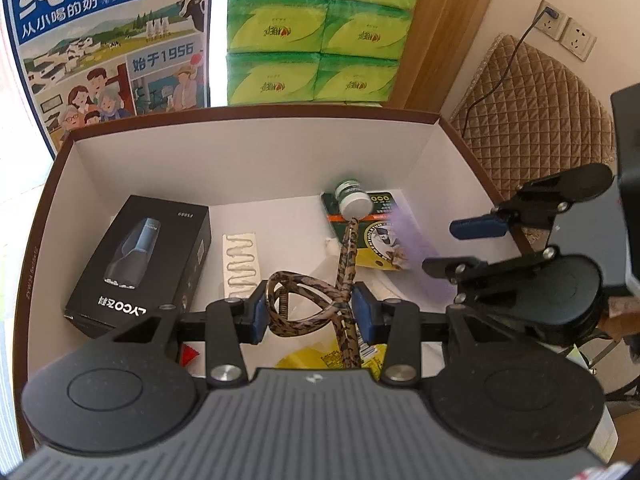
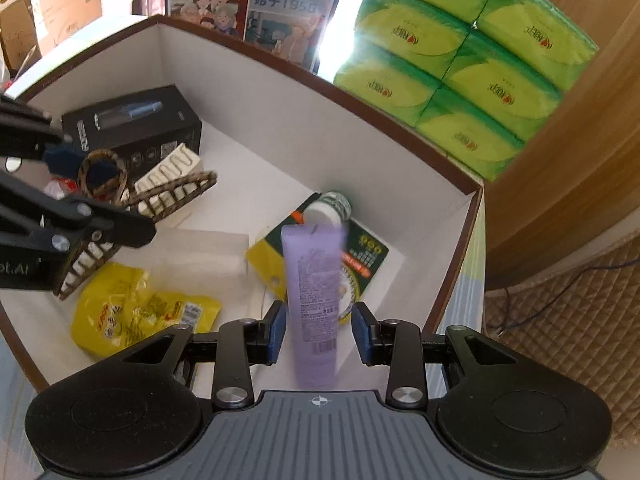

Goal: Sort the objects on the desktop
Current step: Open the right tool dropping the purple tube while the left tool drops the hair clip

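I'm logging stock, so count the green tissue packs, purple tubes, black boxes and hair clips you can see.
Green tissue packs: 6
Purple tube: 1
Black box: 1
Hair clip: 1
Total: 9

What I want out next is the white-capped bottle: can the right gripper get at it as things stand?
Probably not yet. The purple tube sits inside the open right gripper, straight in line with the bottle. Once the tube is clear, the bottle lies just ahead with nothing over it.
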